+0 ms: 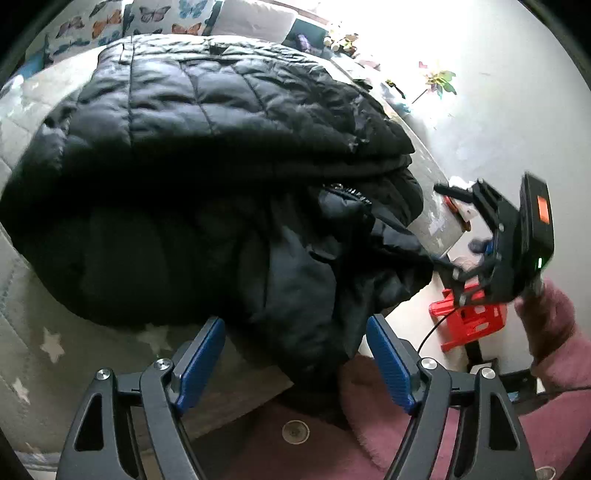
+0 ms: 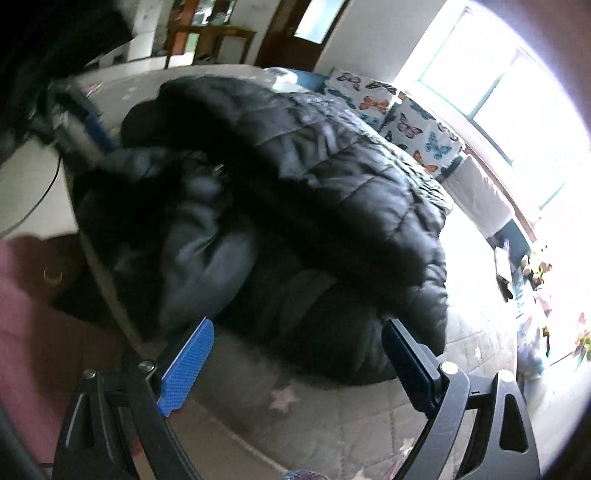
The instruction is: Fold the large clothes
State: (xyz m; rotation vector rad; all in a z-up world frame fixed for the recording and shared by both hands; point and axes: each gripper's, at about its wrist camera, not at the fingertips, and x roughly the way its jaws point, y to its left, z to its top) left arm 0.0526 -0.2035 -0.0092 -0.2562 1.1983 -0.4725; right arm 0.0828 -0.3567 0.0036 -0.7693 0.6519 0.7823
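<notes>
A grey quilted bed cover with white stars (image 1: 48, 343) carried the black quilted puffer jacket (image 1: 207, 155), folded over itself. The left gripper (image 1: 295, 354) hovered wide and empty at its near edge. The right gripper (image 2: 297, 354) likewise stood wide, holding nothing.

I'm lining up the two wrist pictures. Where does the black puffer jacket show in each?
Left wrist view: black puffer jacket fills the centre and upper left, on the grey star quilt.
Right wrist view: jacket fills the centre, running diagonally.
Shared landmark: butterfly pillows behind it.
</notes>
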